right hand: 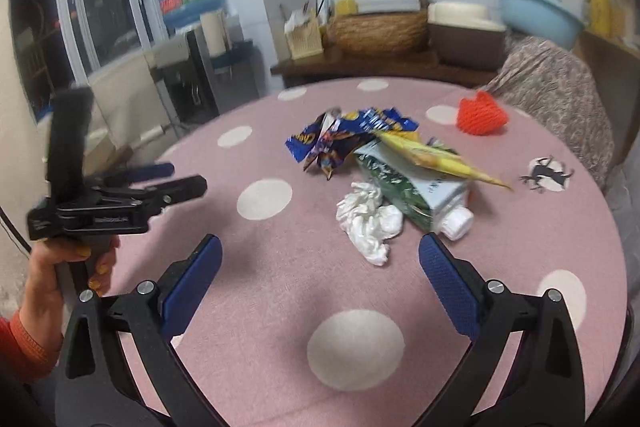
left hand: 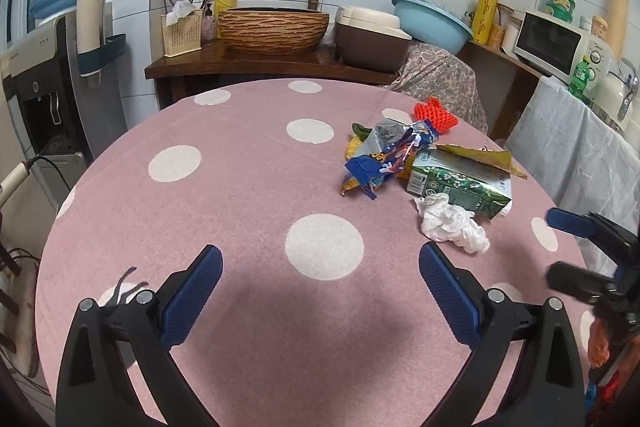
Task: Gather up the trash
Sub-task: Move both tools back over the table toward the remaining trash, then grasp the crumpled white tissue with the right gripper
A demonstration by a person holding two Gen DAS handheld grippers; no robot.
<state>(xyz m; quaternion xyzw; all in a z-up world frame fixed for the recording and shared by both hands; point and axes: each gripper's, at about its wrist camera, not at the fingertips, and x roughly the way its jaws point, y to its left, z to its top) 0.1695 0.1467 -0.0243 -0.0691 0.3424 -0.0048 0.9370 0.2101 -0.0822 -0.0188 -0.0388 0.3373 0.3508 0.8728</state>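
Observation:
A pile of trash lies on the round pink dotted table [left hand: 240, 211]: a crumpled white tissue [left hand: 452, 223], a green carton [left hand: 460, 183], a blue snack wrapper [left hand: 384, 155], a yellow wrapper [right hand: 440, 155] and an orange foam net [left hand: 436, 113]. The tissue [right hand: 370, 223], carton [right hand: 404, 183], blue wrapper [right hand: 352, 135] and net [right hand: 482, 117] also show in the right wrist view. My left gripper [left hand: 320, 267] is open and empty above the table, left of the pile. My right gripper [right hand: 320, 259] is open and empty, just short of the tissue.
The right gripper [left hand: 580, 247] shows at the left view's right edge; the left gripper [right hand: 160, 179] shows at the right view's left. Behind the table stand a sink counter [left hand: 272, 63], a water dispenser [left hand: 44, 75] and a cloth-covered chair [left hand: 440, 83].

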